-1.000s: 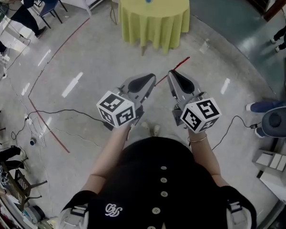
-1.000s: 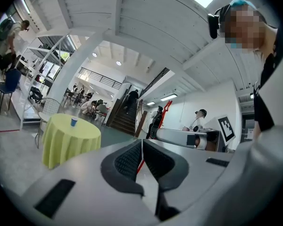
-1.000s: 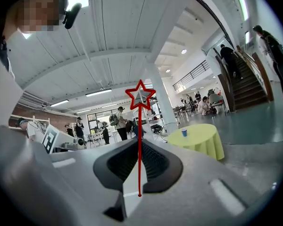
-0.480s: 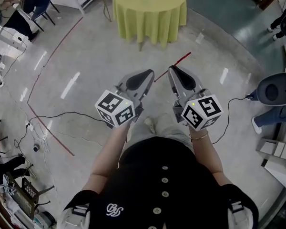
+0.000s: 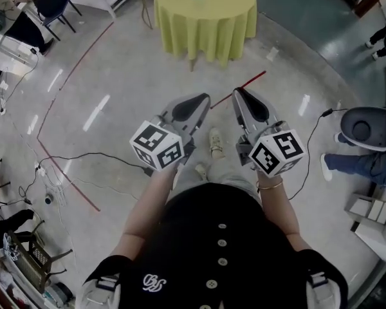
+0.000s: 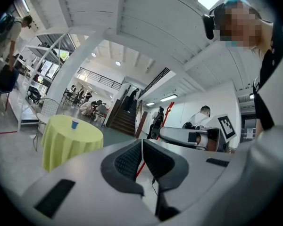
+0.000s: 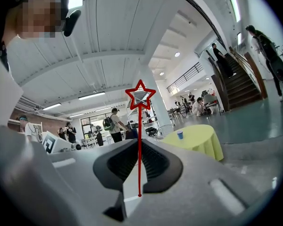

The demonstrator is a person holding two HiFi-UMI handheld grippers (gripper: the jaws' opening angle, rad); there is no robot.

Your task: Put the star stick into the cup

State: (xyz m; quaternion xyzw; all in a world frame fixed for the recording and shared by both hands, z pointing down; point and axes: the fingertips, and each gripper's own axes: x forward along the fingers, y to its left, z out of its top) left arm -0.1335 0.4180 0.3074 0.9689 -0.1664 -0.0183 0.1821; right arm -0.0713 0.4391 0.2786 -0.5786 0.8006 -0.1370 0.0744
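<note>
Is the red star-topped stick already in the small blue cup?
No: the red star-topped stick is clamped between the right gripper's jaws, while the small blue cup stands apart on the yellow-green table.

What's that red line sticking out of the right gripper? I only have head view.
Observer: It's the star stick. The right gripper view shows a red star outline at its far end.
Operator: Is it actually gripped?
Observer: Yes. The right gripper has its jaws shut on the shaft.
Operator: Left holding anything?
Observer: No. The left gripper has its jaws together with nothing between them.
</note>
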